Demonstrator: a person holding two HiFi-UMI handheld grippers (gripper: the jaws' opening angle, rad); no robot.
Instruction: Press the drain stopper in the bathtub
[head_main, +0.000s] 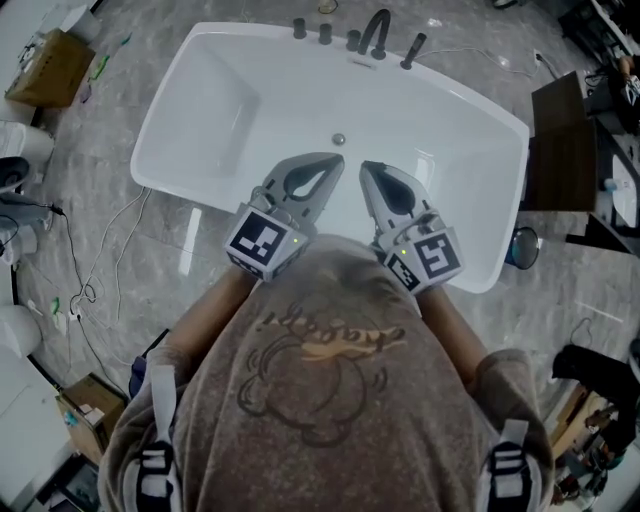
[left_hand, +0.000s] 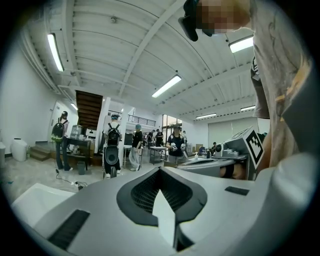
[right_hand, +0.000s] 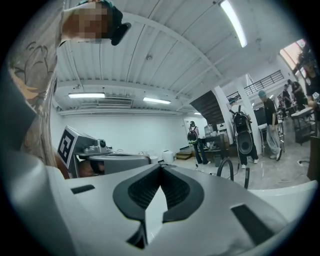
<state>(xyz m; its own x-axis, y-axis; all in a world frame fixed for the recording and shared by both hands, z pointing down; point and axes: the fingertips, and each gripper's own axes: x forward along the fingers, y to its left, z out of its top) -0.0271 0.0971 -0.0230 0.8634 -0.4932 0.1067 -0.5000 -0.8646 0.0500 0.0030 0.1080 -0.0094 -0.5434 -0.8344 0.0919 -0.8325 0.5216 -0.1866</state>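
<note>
A white bathtub (head_main: 200, 90) lies below me in the head view, with a small round grey drain stopper (head_main: 338, 139) on its floor near the middle. My left gripper (head_main: 337, 159) and right gripper (head_main: 364, 166) hang side by side over the tub's near half, both above the stopper and short of it. Each is shut, tips meeting, with nothing between the jaws. The left gripper (left_hand: 160, 169) and right gripper (right_hand: 161, 165) views look level across the room, and the stopper is hidden in both.
A dark faucet (head_main: 375, 35) with knobs stands at the tub's far rim, also the faucet (right_hand: 227, 170) ahead of the right gripper. Cables (head_main: 90, 270) and cardboard boxes (head_main: 45, 65) lie on the floor at left. A dark cabinet (head_main: 560, 140) stands right. Several people (left_hand: 112, 145) stand far off.
</note>
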